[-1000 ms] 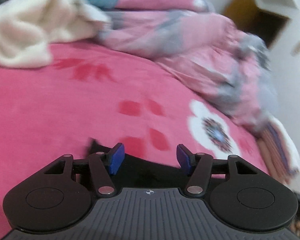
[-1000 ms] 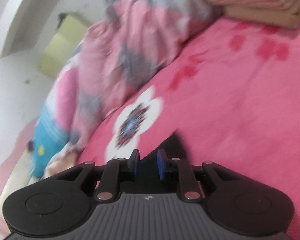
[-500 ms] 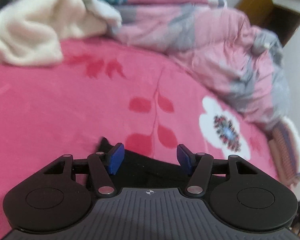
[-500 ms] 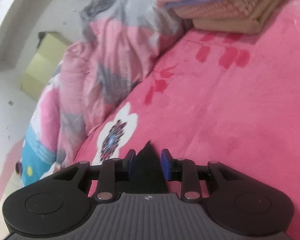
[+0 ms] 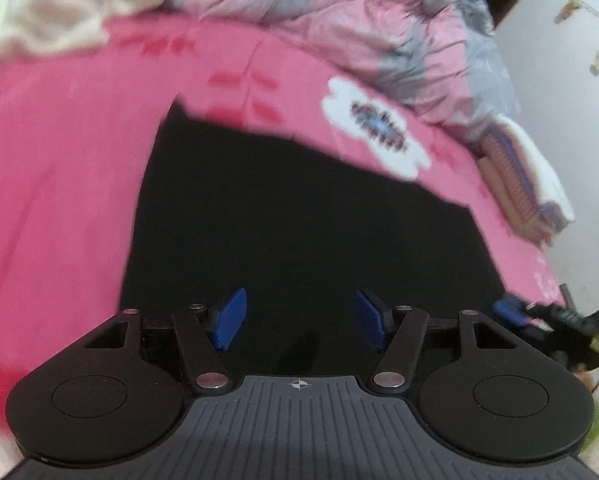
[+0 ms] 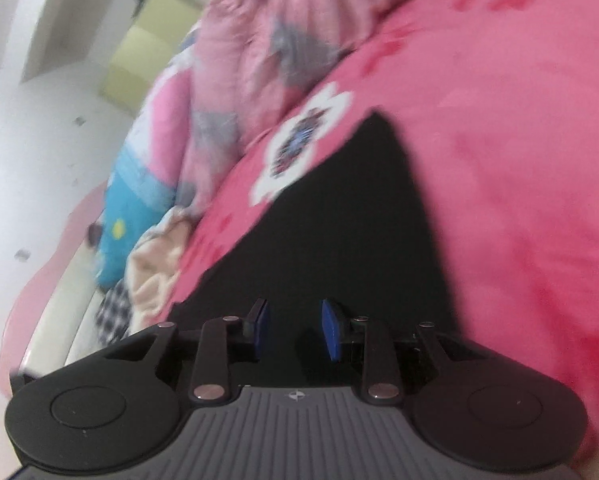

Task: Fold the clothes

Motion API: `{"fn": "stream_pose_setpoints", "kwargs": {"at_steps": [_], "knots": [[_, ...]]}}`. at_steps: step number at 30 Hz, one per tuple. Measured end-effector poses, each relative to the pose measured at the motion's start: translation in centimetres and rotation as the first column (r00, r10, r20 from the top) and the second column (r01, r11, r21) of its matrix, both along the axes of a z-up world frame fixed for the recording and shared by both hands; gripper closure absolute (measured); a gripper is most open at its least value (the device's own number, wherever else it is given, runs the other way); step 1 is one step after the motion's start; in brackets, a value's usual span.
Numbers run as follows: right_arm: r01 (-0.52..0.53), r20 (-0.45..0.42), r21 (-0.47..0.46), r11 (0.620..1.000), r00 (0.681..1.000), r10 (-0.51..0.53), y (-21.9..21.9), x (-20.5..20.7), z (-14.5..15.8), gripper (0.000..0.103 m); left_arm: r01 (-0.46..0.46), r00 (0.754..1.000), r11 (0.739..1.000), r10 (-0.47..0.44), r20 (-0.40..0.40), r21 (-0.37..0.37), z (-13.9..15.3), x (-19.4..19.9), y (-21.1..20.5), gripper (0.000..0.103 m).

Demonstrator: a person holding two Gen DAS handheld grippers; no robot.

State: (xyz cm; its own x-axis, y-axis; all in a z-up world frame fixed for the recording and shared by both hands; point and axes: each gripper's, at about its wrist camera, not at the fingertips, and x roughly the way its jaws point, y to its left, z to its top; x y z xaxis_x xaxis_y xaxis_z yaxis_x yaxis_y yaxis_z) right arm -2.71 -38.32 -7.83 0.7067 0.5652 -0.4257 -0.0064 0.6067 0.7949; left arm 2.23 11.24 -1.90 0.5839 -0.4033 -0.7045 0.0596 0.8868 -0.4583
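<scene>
Left tool (image 5: 297, 318) opening, right tool (image 6: 293, 330) part-open — black garment (image 5: 299, 216) spread beneath both, neither gripping

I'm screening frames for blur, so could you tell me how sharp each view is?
Left wrist: bedspread and quilt smeared, black garment featureless, left gripper crisp. Right wrist: the same smear and fisheye bending, right gripper sharp.

Pink bedspread (image 5: 59, 184) with red leaf prints and a white flower motif (image 5: 375, 128) covers the bed. Crumpled pink-and-grey quilt (image 5: 339, 12) along the far edge. White wall (image 5: 559, 120) beyond. Blue plush (image 6: 135, 196) beside the quilt, checked cloth (image 6: 111, 312) below it. Yellow-green box (image 6: 147, 56) on the pale floor (image 6: 39, 140).
</scene>
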Motion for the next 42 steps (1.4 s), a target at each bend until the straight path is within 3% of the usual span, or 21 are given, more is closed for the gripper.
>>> {"fn": "stream_pose_setpoints", "kwargs": {"at_steps": [2, 8, 10, 13, 18, 23, 27, 35, 39, 41, 42], "knots": [[0.073, -0.012, 0.008, 0.997, 0.997, -0.073, -1.7, -1.3, -0.2, 0.073, -0.024, 1.0, 1.0, 0.024, -0.012, 0.0, -1.6, -1.1, -0.2, 0.043], [0.25, 0.005, -0.085, 0.964, 0.968, -0.251, -5.1, -4.6, 1.1, 0.072, -0.071, 0.997, 0.996, 0.072, 0.019, -0.05, -1.9, -2.6, 0.5, 0.042], [0.242, 0.032, -0.08, 0.967, 0.97, -0.241, -4.5, -4.9, 1.5, 0.072, -0.072, 0.997, 0.997, 0.073, 0.019, -0.04, -1.8, -2.6, 0.2, 0.041], [0.148, 0.07, -0.099, 0.984, 0.987, -0.142, -2.2, -4.4, 2.1, 0.072, -0.067, 0.997, 0.998, 0.067, 0.025, -0.008, -1.6, -2.7, -0.5, 0.037], [0.025, 0.055, -0.153, 0.988, 0.998, -0.016, 1.3, -3.2, 1.8, 0.072, -0.057, 0.998, 0.998, 0.056, 0.041, 0.029, -1.7, -2.9, -1.5, 0.026], [0.123, 0.013, -0.187, 0.975, 0.992, -0.123, -0.9, -4.5, 1.2, 0.073, -0.04, 0.998, 0.998, 0.038, 0.053, 0.044, -1.7, -2.9, -2.2, 0.014], [0.169, 0.047, -0.231, 0.958, 0.986, -0.163, -1.6, -5.5, 2.0, 0.072, -0.021, 0.998, 0.997, 0.017, 0.057, 0.07, -1.7, -2.9, -3.1, 0.001], [0.125, 0.123, -0.286, 0.95, 0.988, -0.093, 0.6, -5.0, 3.5, 0.071, -0.042, 0.998, 0.983, 0.034, 0.048, 0.176, -1.6, -2.8, -5.2, 0.0], [0.161, 0.141, -0.342, 0.926, 0.983, -0.119, 1.3, -4.5, 3.9, 0.058, -0.047, 0.998, 0.974, 0.039, 0.041, 0.221, -1.6, -2.8, -5.9, 0.0], [0.201, 0.155, -0.383, 0.901, 0.976, -0.152, 1.2, -4.3, 4.3, 0.056, -0.05, 0.998, 0.969, 0.043, 0.036, 0.242, -1.6, -2.7, -6.2, 0.0], [0.224, 0.16, -0.41, 0.884, 0.972, -0.172, 1.1, -4.2, 4.5, 0.051, -0.052, 0.998, 0.966, 0.044, 0.034, 0.252, -1.6, -2.7, -6.4, 0.0]]}}
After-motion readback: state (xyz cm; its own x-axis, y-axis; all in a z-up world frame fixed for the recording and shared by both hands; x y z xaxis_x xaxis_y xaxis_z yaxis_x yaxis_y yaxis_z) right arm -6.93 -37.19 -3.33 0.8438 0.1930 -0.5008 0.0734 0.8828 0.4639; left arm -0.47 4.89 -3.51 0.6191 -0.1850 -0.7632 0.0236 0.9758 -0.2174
